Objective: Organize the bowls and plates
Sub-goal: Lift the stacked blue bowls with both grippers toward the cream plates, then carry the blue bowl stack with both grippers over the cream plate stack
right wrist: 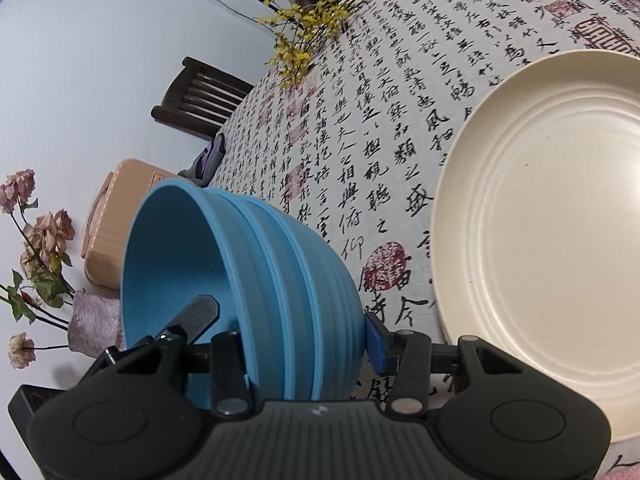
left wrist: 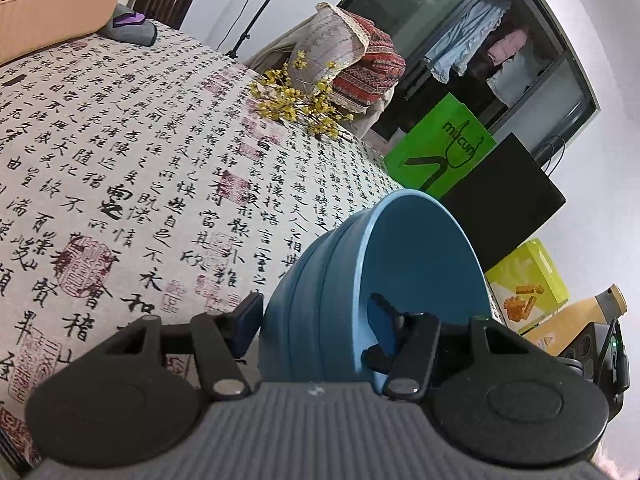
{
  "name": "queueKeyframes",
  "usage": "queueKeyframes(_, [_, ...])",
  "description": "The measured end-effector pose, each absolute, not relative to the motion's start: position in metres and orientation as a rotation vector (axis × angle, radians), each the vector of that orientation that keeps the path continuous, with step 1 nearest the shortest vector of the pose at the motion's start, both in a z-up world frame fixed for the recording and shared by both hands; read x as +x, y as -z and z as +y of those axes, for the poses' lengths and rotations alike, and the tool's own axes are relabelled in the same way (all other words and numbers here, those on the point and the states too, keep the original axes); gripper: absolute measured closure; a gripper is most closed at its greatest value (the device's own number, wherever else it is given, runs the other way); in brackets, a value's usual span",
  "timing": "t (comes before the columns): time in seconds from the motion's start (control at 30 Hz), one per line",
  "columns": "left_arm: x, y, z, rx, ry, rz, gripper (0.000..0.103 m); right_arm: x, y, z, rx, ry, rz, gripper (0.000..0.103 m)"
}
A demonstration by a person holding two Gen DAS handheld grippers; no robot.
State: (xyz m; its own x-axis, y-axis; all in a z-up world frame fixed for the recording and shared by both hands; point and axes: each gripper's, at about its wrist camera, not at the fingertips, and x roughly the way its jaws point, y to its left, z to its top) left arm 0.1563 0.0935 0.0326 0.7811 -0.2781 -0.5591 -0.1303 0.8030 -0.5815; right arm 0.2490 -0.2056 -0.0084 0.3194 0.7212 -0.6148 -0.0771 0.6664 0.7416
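Bowl (left wrist: 372,280) in blue, tipped on its side, is gripped at lower centre of the left wrist view by the left gripper (left wrist: 316,324), one finger inside the rim, one outside. A second blue bowl (right wrist: 240,280) is clamped likewise by the right gripper (right wrist: 292,328), lower centre, above the calligraphy tablecloth (right wrist: 380,140); a cream plate (right wrist: 540,240) lies at right.

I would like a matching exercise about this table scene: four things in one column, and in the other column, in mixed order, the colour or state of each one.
Things:
1. bowl
2. plate
3. paper bag
4. flowers on the table

Colour or state:
A. green, standing behind the table
B. cream, lying flat on the tablecloth
C. yellow, on thin branches
D. blue, tilted, its wall between gripper fingers

Pairs: 1-D, 2-B, 3-A, 4-C
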Motion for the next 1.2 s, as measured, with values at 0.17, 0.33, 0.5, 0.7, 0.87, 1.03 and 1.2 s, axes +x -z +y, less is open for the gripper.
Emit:
queueKeyframes(0.17, [0.157,-0.036,0.085,-0.637,0.094,0.680,0.044,0.246,0.009,-0.215,0.690,-0.576,1.124,0.058])
queueKeyframes(0.33, [0.158,-0.039,0.077,-0.626,0.100,0.678,0.044,0.243,0.007,-0.224,0.700,-0.576,1.109,0.058])
queueKeyframes(0.5, [0.161,-0.039,0.069,-0.620,0.105,0.683,0.044,0.242,0.009,-0.234,0.711,-0.574,1.104,0.058])
queueKeyframes(0.7, [0.165,-0.039,0.058,-0.611,0.122,0.684,0.044,0.243,0.009,-0.246,0.725,-0.560,1.095,0.058])
queueKeyframes(0.87, [0.170,-0.038,0.050,-0.612,0.142,0.686,0.044,0.243,0.008,-0.256,0.734,-0.538,1.083,0.058])
queueKeyframes(1.03, [0.174,-0.038,0.043,-0.608,0.169,0.690,0.044,0.241,0.008,-0.265,0.744,-0.509,1.071,0.058])
queueKeyframes(1.2, [0.178,-0.037,0.033,-0.594,0.201,0.695,0.044,0.238,0.007,-0.274,0.763,-0.480,1.054,0.058])
